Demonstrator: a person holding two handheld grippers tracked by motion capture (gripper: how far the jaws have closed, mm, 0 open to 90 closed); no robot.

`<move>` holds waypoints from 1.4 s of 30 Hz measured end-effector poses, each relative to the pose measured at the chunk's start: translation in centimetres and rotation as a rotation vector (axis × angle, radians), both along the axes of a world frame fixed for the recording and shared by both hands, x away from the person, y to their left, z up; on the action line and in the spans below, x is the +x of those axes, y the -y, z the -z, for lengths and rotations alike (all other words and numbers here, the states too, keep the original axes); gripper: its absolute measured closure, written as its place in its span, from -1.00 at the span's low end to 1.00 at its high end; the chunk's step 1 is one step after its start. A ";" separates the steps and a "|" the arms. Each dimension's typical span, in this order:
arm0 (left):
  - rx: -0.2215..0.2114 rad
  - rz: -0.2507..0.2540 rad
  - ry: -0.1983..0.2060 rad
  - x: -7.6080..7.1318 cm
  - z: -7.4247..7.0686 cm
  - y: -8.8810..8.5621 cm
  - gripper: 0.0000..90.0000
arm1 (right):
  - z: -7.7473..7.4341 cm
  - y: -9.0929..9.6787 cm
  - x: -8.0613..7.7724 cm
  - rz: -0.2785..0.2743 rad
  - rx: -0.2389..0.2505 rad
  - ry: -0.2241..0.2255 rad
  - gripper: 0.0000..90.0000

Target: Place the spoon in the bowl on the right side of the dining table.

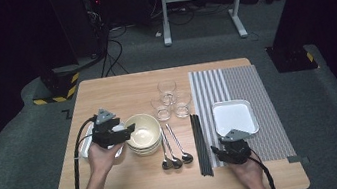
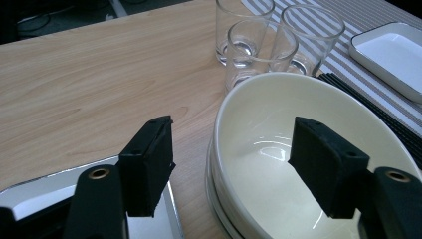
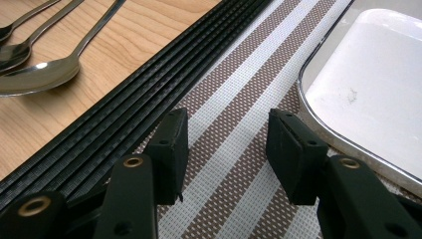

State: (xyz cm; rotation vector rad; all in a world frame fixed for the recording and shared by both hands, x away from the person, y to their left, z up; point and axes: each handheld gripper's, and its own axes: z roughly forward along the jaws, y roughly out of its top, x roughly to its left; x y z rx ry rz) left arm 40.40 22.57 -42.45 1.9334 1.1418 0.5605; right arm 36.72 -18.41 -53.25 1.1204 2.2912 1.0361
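Three empty glasses (image 1: 170, 101) are clustered at one o'clock of stacked empty bowls (image 1: 143, 133), whose rim is straddled, ungripped, by the left gripper (image 1: 128, 129); the right gripper (image 1: 219, 151) is held half open with nothing between its jaws, its white tray (image 1: 233, 117) empty.

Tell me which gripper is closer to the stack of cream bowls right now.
Left. The left gripper straddles the cream bowls' near rim, jaws open; the right gripper hovers over the striped placemat, past the chopsticks.

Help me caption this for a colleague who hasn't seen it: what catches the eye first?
The left tongs straddle the near rim of the stacked cream bowls at the table's middle-left. Behind the bowls stand three clear glasses. At right, black chopsticks lie along the edge of a striped placemat that carries a white tray.
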 end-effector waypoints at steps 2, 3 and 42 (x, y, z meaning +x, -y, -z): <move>0.007 0.004 -0.003 0.2 0.1 0.3 -0.20 | 0.0 0.0 0.0 0.000 0.000 0.000 0.15; 0.013 0.005 -0.004 0.2 0.1 0.4 -0.18 | 0.0 0.0 0.0 0.000 0.000 0.000 0.15; 0.079 -0.006 -0.041 1.6 1.4 1.2 0.61 | 0.0 0.0 0.0 0.000 0.000 0.000 0.15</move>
